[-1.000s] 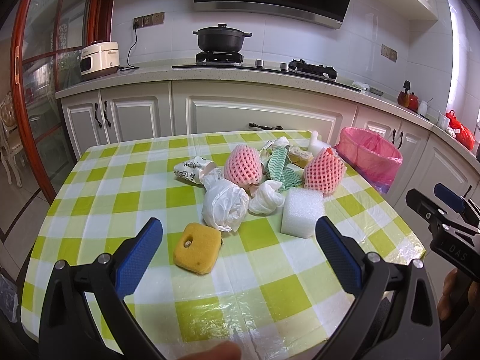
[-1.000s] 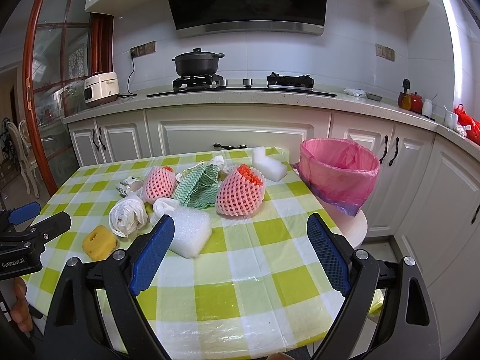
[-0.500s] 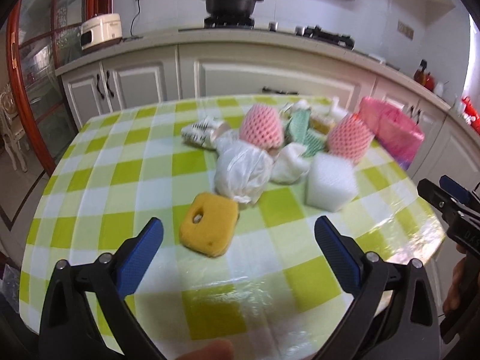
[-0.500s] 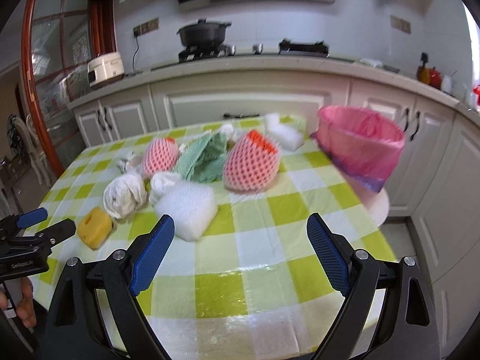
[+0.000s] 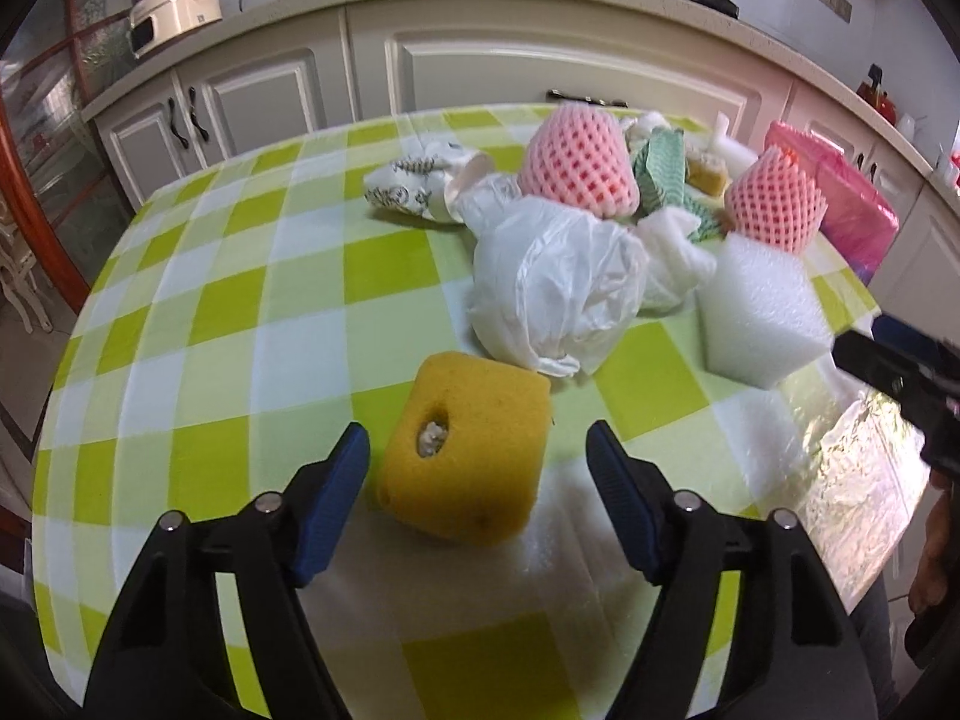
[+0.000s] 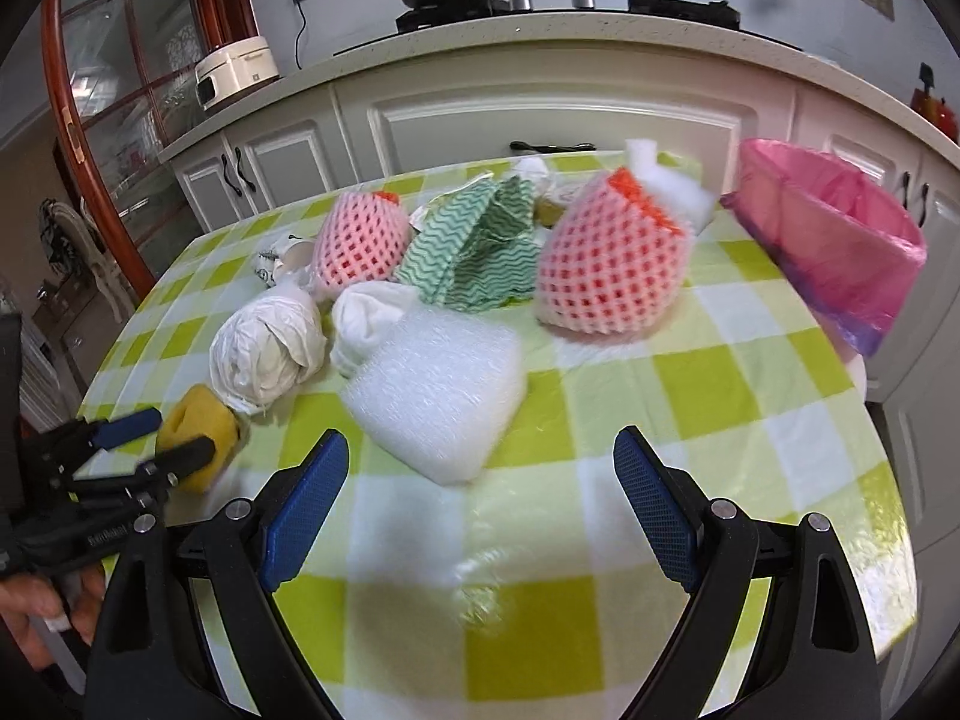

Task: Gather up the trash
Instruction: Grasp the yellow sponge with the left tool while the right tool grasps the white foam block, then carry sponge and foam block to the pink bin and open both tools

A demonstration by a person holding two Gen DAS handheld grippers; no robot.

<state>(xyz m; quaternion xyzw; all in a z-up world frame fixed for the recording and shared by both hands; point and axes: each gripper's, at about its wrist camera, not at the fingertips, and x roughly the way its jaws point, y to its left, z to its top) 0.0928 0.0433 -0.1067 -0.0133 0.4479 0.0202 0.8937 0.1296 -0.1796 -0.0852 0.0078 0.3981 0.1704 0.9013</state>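
All the trash still lies on the surface (image 5: pixel 198 312), none seems binned. The left claw (image 5: pixel 477 468) has been closing around the sponge (image 5: pixel 465 450), not yet pinching it. The right claw (image 6: pixel 480 480) stands apart near the foam (image 6: pixel 438 390); the bin (image 6: pixel 840 246) waits beside.

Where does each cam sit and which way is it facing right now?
Left wrist: on the left tongs, angled down at the yellow sponge that sits between the blue pads, which have just been closing and do not touch it yet; right tongs tip at the right edge.
Right wrist: on the right tongs, open, aimed down at the white foam block; left tongs and a hand at lower left.
Shared: sponge, foam block, pink bin bag, checked tablecloth.
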